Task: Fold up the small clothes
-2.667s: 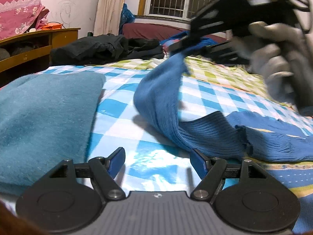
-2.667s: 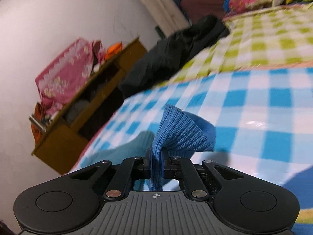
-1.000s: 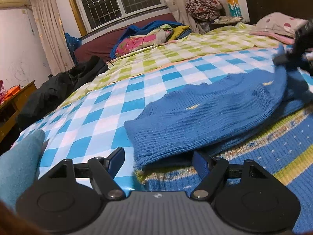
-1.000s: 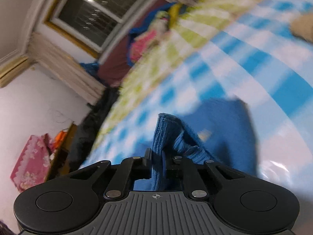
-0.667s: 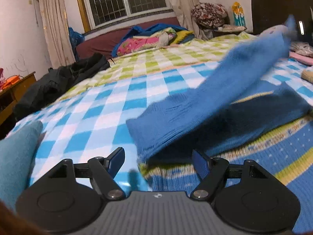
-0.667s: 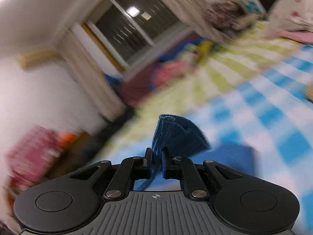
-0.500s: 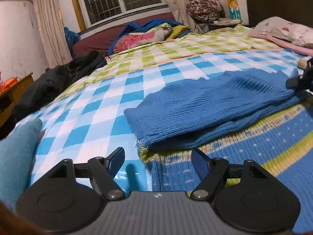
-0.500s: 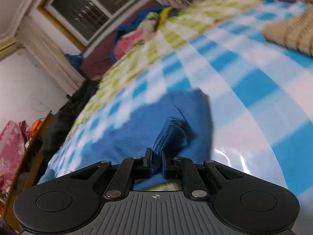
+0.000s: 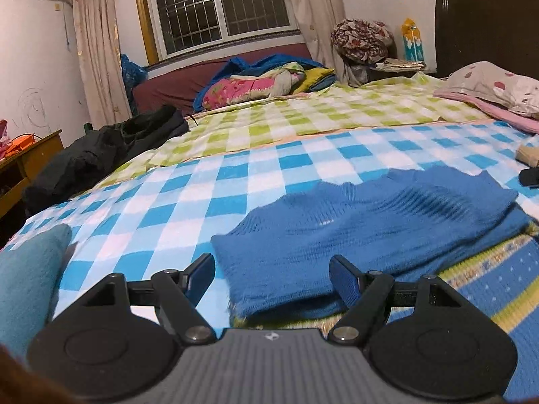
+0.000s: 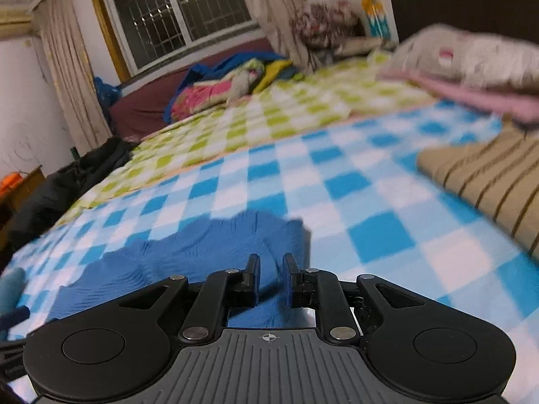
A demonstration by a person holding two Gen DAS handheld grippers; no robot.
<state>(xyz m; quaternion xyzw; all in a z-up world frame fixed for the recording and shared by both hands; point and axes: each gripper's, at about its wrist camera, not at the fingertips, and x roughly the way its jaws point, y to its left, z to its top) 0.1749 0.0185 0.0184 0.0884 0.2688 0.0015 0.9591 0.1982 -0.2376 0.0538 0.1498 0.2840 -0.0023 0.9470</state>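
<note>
A blue knit sweater (image 9: 370,222) lies on the checked bedsheet (image 9: 235,181), its sleeve folded flat over the body with the yellow-green patterned band (image 9: 488,279). My left gripper (image 9: 271,264) is open just above the sweater's near edge, with the cloth lying between and below its fingers, untouched. In the right wrist view the sweater (image 10: 209,245) lies flat ahead. My right gripper (image 10: 271,262) has its jaws opening. A narrow gap shows between the pads, and the knit lies beneath it, not pinched.
A folded teal cloth (image 9: 23,276) sits at the left. A black jacket (image 9: 101,155) lies at the far left edge of the bed. A beige striped garment (image 10: 488,168) and a pillow (image 9: 488,84) are to the right. A wooden shelf (image 9: 27,158) stands beside the bed.
My right gripper swung the held sleeve across, laid it on the sweater and parted its jaws, so the knit is no longer pinched. The left gripper stayed open in place.
</note>
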